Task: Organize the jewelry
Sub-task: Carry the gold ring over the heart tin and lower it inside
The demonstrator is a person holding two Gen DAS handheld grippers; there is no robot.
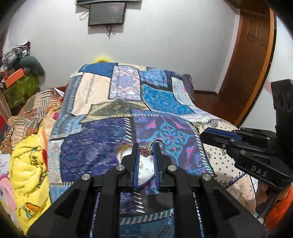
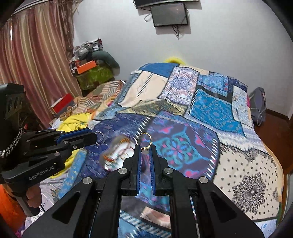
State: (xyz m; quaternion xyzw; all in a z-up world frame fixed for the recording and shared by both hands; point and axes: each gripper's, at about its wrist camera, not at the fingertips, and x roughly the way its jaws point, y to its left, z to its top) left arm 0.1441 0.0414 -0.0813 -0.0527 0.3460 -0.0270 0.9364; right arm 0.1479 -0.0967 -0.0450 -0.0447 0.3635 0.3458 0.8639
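My left gripper [image 1: 145, 146] is shut on a silver ring with a pink stone [image 1: 146, 150], held above a white plate [image 1: 144, 168] on the bed. My right gripper [image 2: 145, 149] is shut on a gold ring with a pale stone [image 2: 144, 140], held in the air above the quilt. The plate [image 2: 117, 155] is blurred in the right wrist view and holds some orange jewelry. The left gripper [image 2: 93, 136] shows at the left of the right wrist view with its silver ring [image 2: 99, 137]. The right gripper [image 1: 203, 133] shows at the right of the left wrist view with its gold ring [image 1: 198, 126].
A blue patchwork quilt [image 1: 155, 95] covers the bed. Yellow and striped blankets [image 1: 29, 164] are heaped at the left. Boxes and clothes [image 2: 91, 73] are piled by the curtain. A screen [image 2: 170, 14] hangs on the wall; a wooden door [image 1: 247, 64] stands at right.
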